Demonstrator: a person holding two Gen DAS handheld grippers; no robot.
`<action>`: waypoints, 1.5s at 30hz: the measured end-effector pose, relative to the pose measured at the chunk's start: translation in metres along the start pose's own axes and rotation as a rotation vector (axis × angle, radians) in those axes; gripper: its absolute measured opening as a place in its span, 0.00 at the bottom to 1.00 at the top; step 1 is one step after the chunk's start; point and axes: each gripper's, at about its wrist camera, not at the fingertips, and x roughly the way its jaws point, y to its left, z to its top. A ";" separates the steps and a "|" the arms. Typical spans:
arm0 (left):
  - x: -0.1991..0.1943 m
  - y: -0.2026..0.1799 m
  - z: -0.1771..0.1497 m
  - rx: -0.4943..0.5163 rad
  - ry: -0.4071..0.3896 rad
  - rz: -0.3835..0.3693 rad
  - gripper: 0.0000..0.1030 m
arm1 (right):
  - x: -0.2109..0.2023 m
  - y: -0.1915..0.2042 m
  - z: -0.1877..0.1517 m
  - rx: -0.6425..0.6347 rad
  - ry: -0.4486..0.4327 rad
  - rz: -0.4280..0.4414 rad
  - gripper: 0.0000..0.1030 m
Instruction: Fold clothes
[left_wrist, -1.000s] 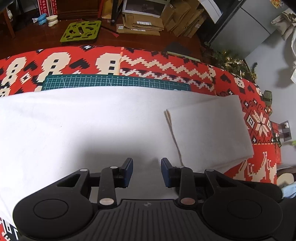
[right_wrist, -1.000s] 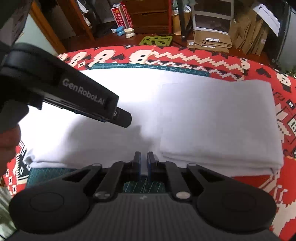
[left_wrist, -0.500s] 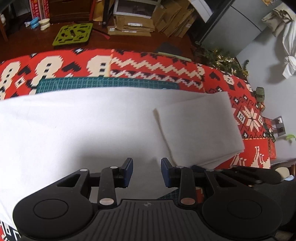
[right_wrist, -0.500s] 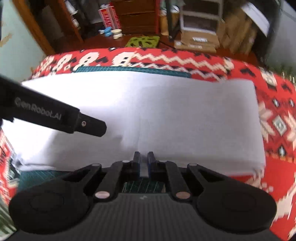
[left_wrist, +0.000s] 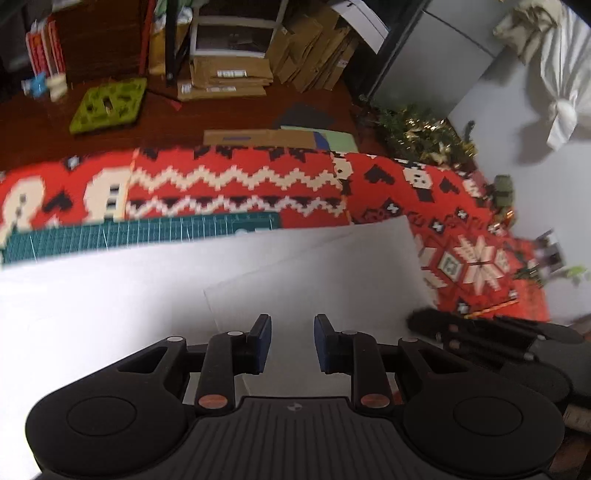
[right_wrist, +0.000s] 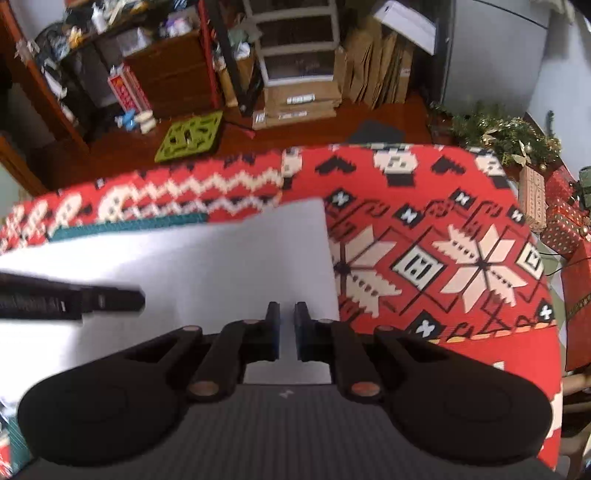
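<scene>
The white cloth (left_wrist: 122, 291) lay spread on the red-patterned surface (left_wrist: 476, 258), its long axis running left to right, with a folded flap (left_wrist: 332, 280) at its right end; the left tongs (left_wrist: 291, 341) stood agape over that flap's near edge, the right tongs (right_wrist: 287, 330) (nearer the right border) nearly clenched, and whether they pinched cloth I could not tell; compared with a second earlier, both views had swung rightward, and the right tongs sat at the cloth's right corner rather than mid-edge

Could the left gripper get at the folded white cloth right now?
Probably yes: the left gripper hangs open right over the folded white cloth, nothing between them; the right gripper sits off to its side.
</scene>
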 end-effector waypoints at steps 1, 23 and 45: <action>0.001 0.000 0.000 0.003 -0.006 0.024 0.27 | 0.003 -0.002 -0.004 -0.004 0.006 0.000 0.08; 0.030 0.035 0.007 -0.214 0.015 0.030 0.06 | 0.028 -0.038 0.014 0.080 0.003 0.032 0.15; 0.011 0.059 0.031 -0.148 -0.057 0.168 0.13 | 0.058 -0.009 0.053 0.006 -0.071 0.053 0.08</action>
